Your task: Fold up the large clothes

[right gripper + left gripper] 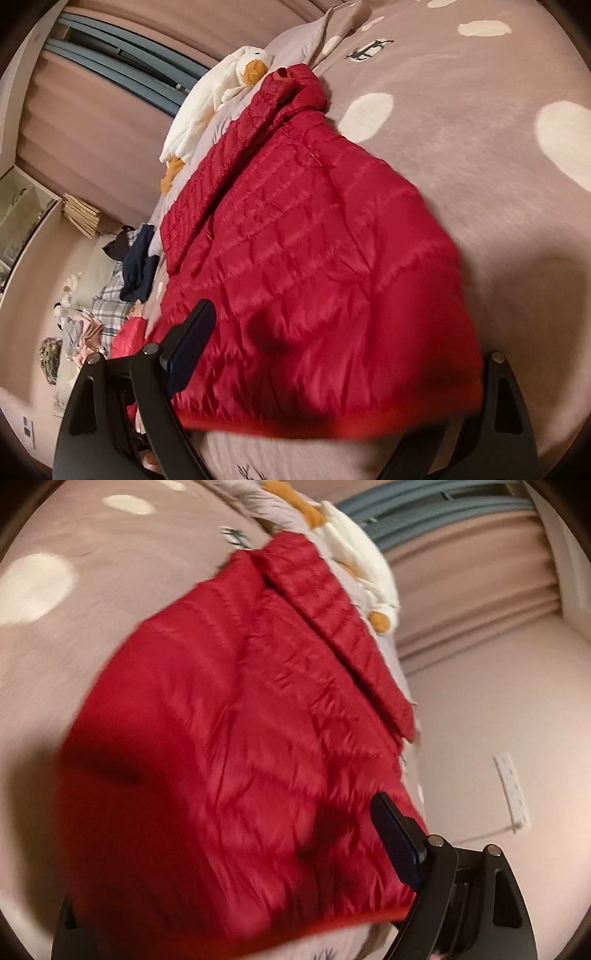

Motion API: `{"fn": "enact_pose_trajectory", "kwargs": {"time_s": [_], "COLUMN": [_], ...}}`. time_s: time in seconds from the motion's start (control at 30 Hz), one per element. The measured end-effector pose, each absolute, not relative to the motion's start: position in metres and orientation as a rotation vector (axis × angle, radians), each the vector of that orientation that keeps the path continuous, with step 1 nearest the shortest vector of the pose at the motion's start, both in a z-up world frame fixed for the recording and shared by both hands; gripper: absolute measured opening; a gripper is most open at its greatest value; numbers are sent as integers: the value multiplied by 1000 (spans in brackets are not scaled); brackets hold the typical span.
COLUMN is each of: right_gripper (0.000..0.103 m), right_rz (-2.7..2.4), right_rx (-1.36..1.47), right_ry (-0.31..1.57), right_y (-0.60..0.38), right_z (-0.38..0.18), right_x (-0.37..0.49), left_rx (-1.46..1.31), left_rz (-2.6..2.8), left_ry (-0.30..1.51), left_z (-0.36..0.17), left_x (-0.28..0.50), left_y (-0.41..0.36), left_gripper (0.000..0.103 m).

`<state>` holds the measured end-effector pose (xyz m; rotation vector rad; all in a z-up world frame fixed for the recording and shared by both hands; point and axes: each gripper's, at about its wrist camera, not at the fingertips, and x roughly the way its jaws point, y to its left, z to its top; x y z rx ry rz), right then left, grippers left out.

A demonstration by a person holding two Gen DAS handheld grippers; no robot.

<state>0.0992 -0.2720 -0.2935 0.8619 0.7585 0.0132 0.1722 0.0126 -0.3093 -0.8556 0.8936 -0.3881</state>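
Bed [461,155] fills both views, dotted pink cover. Red puffer jacket [314,258] lies flat mid-frame, hem at bottom, collar upper middle. Left gripper [236,893], right gripper [332,373]: jaws wide, straddling hem, gripping nothing; whether the pads touch fabric cannot tell.

Risks:
- slick quilted shell slips, jaws catch top layer only, fold skews
- sleeve along jacket edge drags, bunches
- plush duck [207,110] just beside collar, may get swept

Red quilted jacket [310,251] flat on spotted bedspread [480,74]
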Motion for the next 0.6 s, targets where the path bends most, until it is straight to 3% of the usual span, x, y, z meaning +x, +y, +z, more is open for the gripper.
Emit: {"fn": "enact_pose_trajectory", "kwargs": {"time_s": [0.07, 0.13, 0.17, 0.23, 0.33, 0.5, 0.6], "right_gripper": [69, 37, 32, 17, 12, 12, 12], "right_rz": [10, -31, -55, -50, -40, -76, -67], "right_rx": [850, 809, 783, 761, 770, 725, 668], "right_ry": [749, 762, 763, 743, 740, 761, 720], "right_y": [-274, -275, -275, -279, -286, -282, -277], "right_z": [-295, -299, -302, -308, -311, -297, -280], "right_x": [106, 112, 115, 117, 116, 115, 105], "left_rx": [-811, -812, -820, -834, -769, -428, -442], "left_rz": [-333, -294, -283, -263, -221, -78, -72], "left_ry": [897, 877, 869, 864, 850, 790, 775], "left_z": [-313, -320, -323, -328, -322, -292, -287], "left_x": [181, 184, 186, 189, 186, 173, 174], "left_y": [14, 18, 20, 24, 17, -15, -12], "left_gripper": [52, 39, 29, 23, 21, 19, 16]}}
